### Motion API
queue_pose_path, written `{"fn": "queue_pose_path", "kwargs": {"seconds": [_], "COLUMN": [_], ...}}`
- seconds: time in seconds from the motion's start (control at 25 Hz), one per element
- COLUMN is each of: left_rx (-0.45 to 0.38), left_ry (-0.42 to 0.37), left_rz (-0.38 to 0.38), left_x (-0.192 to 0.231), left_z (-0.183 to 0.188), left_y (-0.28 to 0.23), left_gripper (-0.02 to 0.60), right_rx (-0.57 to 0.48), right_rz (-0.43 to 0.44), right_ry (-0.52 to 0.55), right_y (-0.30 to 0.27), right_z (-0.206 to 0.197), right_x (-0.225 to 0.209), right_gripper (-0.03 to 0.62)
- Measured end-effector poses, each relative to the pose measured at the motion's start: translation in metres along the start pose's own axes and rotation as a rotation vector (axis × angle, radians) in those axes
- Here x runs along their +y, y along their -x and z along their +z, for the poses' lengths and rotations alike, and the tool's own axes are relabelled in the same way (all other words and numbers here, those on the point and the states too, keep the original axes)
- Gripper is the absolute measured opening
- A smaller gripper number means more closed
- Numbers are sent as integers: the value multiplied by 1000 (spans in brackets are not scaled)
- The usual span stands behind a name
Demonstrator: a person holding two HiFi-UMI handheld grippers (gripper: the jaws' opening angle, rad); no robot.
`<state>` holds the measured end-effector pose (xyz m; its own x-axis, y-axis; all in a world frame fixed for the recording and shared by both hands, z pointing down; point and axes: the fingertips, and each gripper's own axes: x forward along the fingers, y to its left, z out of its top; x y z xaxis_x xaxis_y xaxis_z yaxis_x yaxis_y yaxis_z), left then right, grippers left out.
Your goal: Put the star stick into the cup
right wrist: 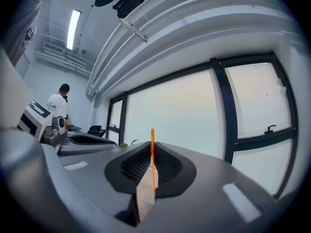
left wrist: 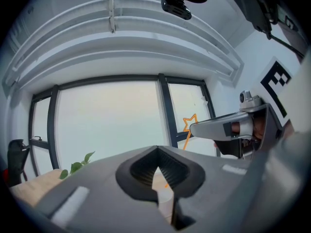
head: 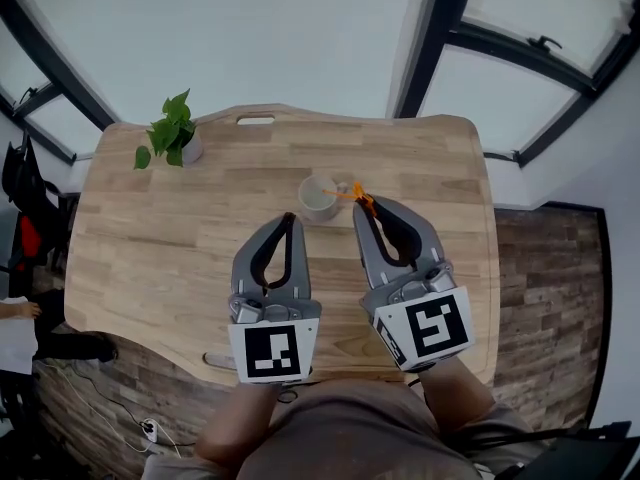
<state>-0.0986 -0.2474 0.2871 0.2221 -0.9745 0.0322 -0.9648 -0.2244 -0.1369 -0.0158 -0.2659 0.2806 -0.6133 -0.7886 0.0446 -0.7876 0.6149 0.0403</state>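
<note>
A pale cup [head: 318, 198] stands on the wooden table [head: 150, 238], just ahead of both grippers. My right gripper [head: 362, 206] is shut on the orange star stick [head: 352, 193], whose end reaches over the cup's right rim. In the right gripper view the thin stick [right wrist: 152, 152] rises upright between the jaws, with the cup [right wrist: 145, 200] below it. My left gripper [head: 290, 218] is shut and empty, close to the cup's near left side. The left gripper view shows the star outline [left wrist: 189, 123] sticking up past the right gripper's tip, and the cup [left wrist: 165, 203] behind its own jaws.
A small potted plant [head: 172, 133] stands at the table's far left corner. Large windows with dark frames [head: 440, 38] lie beyond the table's far edge. A person in white [right wrist: 58, 103] stands far off in the room.
</note>
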Motion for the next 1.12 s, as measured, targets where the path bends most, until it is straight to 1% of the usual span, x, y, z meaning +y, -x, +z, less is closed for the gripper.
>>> {"fn": "queue_pose_path", "kwargs": {"seconds": [0.4,0.56,0.76,0.92,1.12], "left_rx": [103,148,186,212,224], "left_ry": [43,68,96,110,111], "left_rz": [-29,-40,-46,-45,-48], "left_x": [16,19,21,24,27], "left_z": [-57,-81,-101,-115,-125], "left_y": [-29,-38,-46,-55,-63], "left_gripper": [0,0,0,0,0], "right_rx": [113,144,194,194,182], "right_rz": [18,20,19,20,22], "right_ry": [-55,-81,-115,-140,-157], "right_y": [-44,-56,-63,-70,-77], "right_z": [-55,-77,-102,-113,-118], "right_x": [0,-2,-4,-7,-11], "right_gripper": [46,46,46,48,48]}}
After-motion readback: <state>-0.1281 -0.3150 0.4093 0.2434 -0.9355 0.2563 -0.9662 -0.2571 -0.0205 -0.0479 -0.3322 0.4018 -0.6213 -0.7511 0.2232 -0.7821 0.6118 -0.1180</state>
